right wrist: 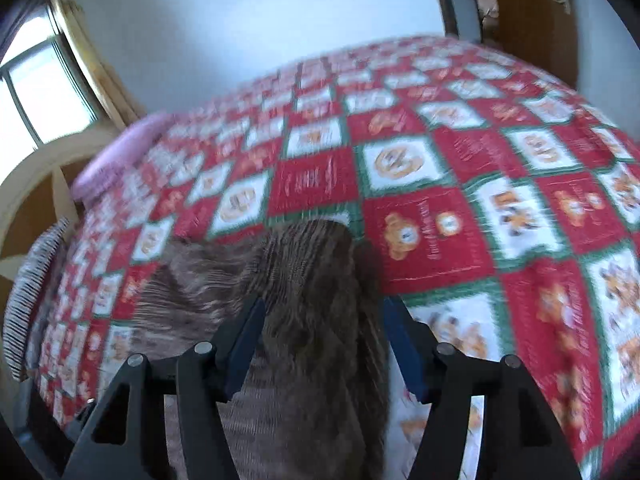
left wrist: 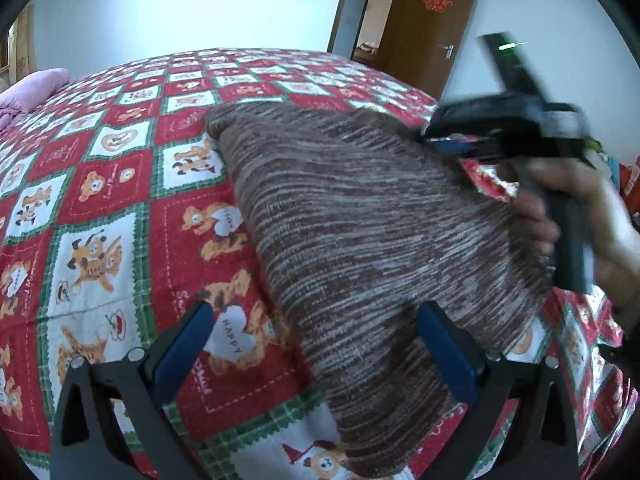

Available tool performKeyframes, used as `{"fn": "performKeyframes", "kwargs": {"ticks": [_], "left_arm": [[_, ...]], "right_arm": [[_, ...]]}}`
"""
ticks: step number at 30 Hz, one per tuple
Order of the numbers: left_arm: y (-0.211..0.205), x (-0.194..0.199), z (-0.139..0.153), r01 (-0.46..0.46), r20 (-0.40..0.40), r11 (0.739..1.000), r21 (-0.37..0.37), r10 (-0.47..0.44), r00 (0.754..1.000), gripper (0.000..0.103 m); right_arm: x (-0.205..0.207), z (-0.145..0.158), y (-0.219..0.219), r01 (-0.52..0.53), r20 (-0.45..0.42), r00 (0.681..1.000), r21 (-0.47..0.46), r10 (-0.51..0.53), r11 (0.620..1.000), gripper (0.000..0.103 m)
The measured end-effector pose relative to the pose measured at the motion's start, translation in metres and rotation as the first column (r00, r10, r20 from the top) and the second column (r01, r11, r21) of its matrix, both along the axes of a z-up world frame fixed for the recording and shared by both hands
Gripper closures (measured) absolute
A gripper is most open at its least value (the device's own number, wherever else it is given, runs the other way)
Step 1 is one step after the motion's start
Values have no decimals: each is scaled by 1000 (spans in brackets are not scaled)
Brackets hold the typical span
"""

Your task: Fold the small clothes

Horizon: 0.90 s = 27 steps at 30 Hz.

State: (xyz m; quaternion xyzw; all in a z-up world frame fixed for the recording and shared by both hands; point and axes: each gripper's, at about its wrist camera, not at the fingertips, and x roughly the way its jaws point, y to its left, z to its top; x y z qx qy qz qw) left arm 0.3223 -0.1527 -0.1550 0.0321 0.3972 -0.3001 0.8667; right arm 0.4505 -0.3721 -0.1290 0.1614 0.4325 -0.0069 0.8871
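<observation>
Brown knit (left wrist: 372, 248) is draped over the quilt (left wrist: 100, 200). Left gripper (left wrist: 316, 356) is spread wide at 6 o'clock; right gripper (right wrist: 324, 344) is wide around a raised fold.

Grippers: you hold two, the left gripper (left wrist: 314, 352) and the right gripper (right wrist: 324, 344).
Garments: you have one brown striped knit (left wrist: 360, 220) in play.
Bedspreads: one patchwork quilt (left wrist: 100, 200) lies under your work.
Pillows: you can count one pink pillow (left wrist: 28, 88) and one striped cushion (right wrist: 32, 292).
Doors: one brown door (left wrist: 432, 28) faces you.
Windows: one window (right wrist: 44, 84).
</observation>
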Motion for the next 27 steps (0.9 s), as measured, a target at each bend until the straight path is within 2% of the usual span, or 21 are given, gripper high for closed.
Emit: {"fn": "performKeyframes", "kwargs": {"ticks": [1, 4, 6, 9, 10, 11, 12, 13, 15, 18, 21, 22, 23, 24, 25, 27], "left_arm": [[1, 0, 0, 1, 0, 1000, -9, -1, 1000, 0], [-2, 3, -3, -3, -21, 1000, 10, 4, 1000, 0], [-8, 4, -6, -1, -27, 999, 42, 2, 1000, 0], [-10, 2, -6, 3, -13, 998, 65, -2, 1000, 0], [-9, 2, -6, 2, -17, 998, 59, -1, 1000, 0], [-8, 4, -6, 1, -20, 999, 54, 0, 1000, 0], [-7, 4, -6, -1, -21, 999, 48, 2, 1000, 0], [-6, 4, -6, -3, -19, 999, 46, 4, 1000, 0], [-6, 4, -6, -6, -17, 999, 45, 7, 1000, 0], [-2, 4, -4, -22, -11, 999, 30, 22, 1000, 0], [5, 4, -3, -53, -5, 999, 7, 53, 999, 0], [5, 5, -3, -59, -6, 998, 8, 59, 998, 0], [6, 6, -4, -65, -10, 998, 11, 65, 998, 0], [5, 5, -4, -68, -12, 998, 16, 68, 998, 0], [4, 6, -5, -71, -16, 997, 24, 71, 997, 0], [1, 6, -5, -74, -12, 996, 42, 75, 997, 0]], "right_arm": [[5, -3, 1, 9, -15, 1000, -29, -10, 1000, 96], [8, -4, -7, 53, 10, 999, -58, -53, 997, 97], [9, -13, -20, 81, -1, 997, -59, -82, 995, 97], [4, -17, -24, 37, 15, 999, -32, -36, 999, 95], [1, -15, -25, 43, 12, 999, -36, -42, 998, 85], [-6, -11, -26, 71, -5, 997, -55, -71, 996, 58], [-15, -6, -27, 81, -4, 997, -60, -81, 995, 44], [-26, 1, -27, 68, 27, 997, -45, -67, 997, 39], [-60, 20, -18, -10, 113, 993, -17, 12, 1000, 39], [-107, 34, 9, -160, 177, 971, -5, 159, 987, 39], [-142, 25, 33, -281, 162, 946, -13, 280, 960, 41], [-147, 18, 38, -291, 134, 946, -44, 294, 956, 41], [-151, 9, 42, -276, 89, 954, -103, 286, 956, 50], [-152, -7, 37, -229, 22, 972, -157, 235, 961, 60], [-152, -20, 25, -190, -15, 982, -135, 189, 973, 67], [-160, -31, 3, -179, 33, 983, 2, 179, 984, 67]]}}
